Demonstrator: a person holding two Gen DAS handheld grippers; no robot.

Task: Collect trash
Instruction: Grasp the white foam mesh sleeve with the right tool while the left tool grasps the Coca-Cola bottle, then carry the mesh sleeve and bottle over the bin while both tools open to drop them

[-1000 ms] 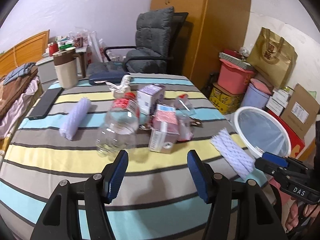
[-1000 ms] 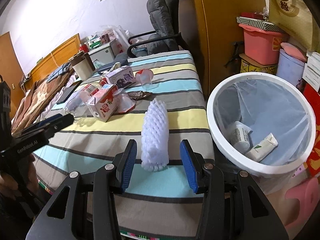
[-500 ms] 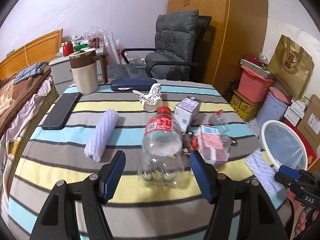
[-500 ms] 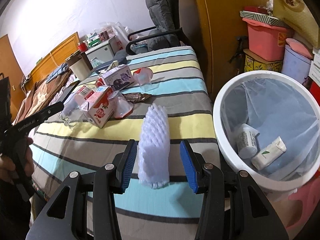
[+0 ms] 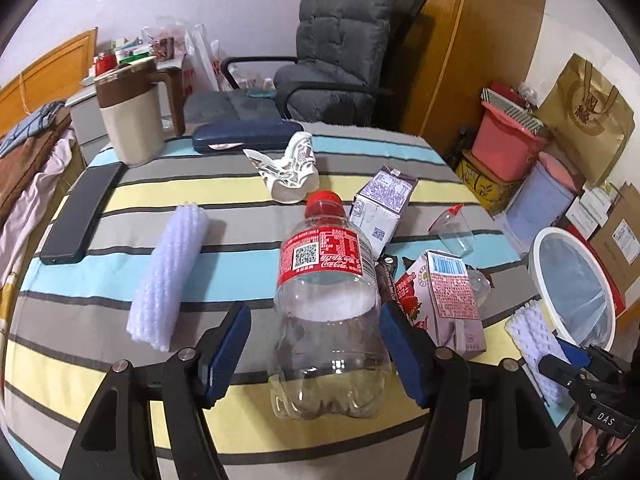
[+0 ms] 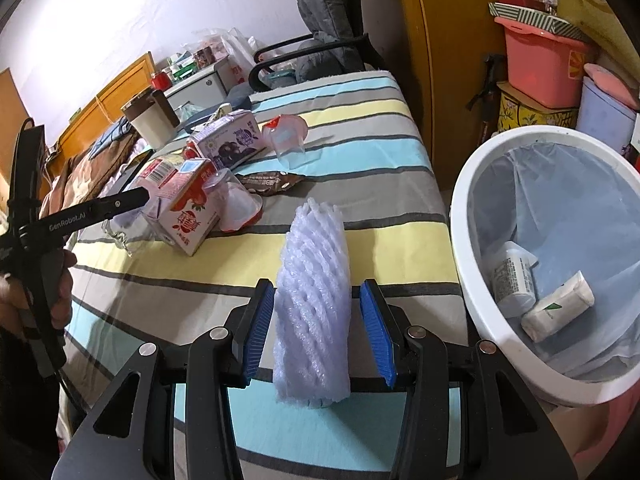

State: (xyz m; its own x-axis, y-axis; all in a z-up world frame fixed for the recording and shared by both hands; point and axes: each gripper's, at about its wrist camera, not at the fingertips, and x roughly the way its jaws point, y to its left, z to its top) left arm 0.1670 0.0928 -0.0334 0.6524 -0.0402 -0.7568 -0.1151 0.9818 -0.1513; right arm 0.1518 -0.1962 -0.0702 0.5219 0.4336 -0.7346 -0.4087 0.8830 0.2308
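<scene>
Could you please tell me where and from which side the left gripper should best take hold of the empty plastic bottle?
Probably the clear lower body of the bottle, below its red label. It stands upright between the open left gripper, so closing level from the near side fits; the thin wall may flex.

Home bedroom: wooden headboard (image 5: 44, 76), wardrobe (image 5: 460, 40).

Red-labelled clear bottle (image 5: 326, 304), striped tablecloth (image 5: 240, 208)
</scene>
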